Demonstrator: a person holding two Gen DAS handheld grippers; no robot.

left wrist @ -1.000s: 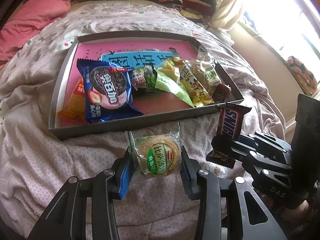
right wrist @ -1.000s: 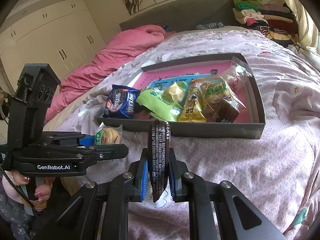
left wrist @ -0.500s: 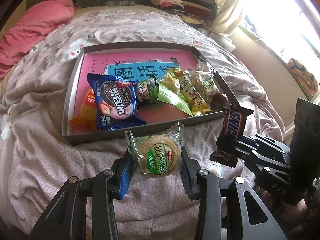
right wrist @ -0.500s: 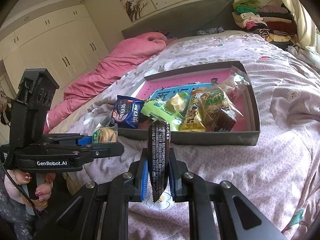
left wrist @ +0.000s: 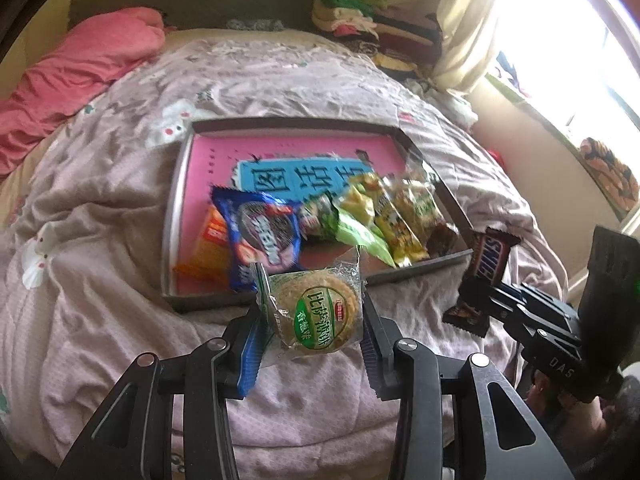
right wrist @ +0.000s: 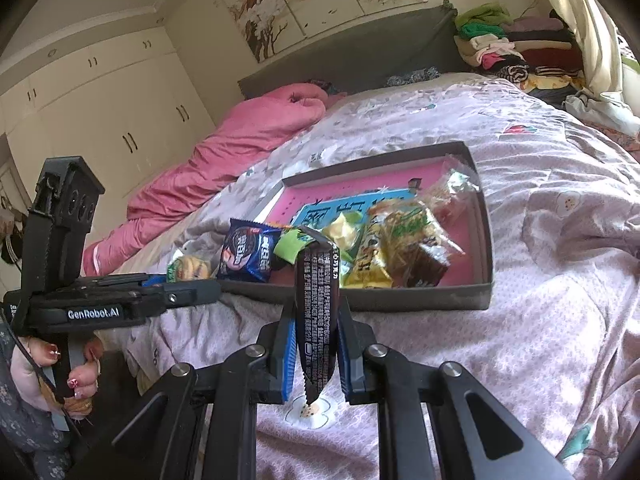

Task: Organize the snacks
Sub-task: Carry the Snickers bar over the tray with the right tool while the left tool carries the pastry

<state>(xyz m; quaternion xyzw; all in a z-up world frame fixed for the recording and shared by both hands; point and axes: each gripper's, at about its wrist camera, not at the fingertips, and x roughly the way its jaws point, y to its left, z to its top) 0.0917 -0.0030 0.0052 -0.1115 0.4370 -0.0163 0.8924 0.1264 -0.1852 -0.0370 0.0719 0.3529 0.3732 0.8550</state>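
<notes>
My left gripper is shut on a round wrapped biscuit with a green label, held above the bedspread just in front of the tray. My right gripper is shut on a dark Snickers bar, standing upright between the blue pads; the same Snickers bar shows at the right of the left wrist view. A grey tray with a pink floor lies on the bed. It holds a blue Oreo pack, an orange packet, a green packet and several yellow snack bags.
The tray rests on a rumpled pink-grey bedspread. A pink duvet lies at the far left, folded clothes are piled by the headboard, and a bright window is on the right. A person's hand grips the left handle.
Both grippers have risen and drawn back from the tray with their snacks still held; the tray looks smaller and farther away. Both grips are unchanged.
</notes>
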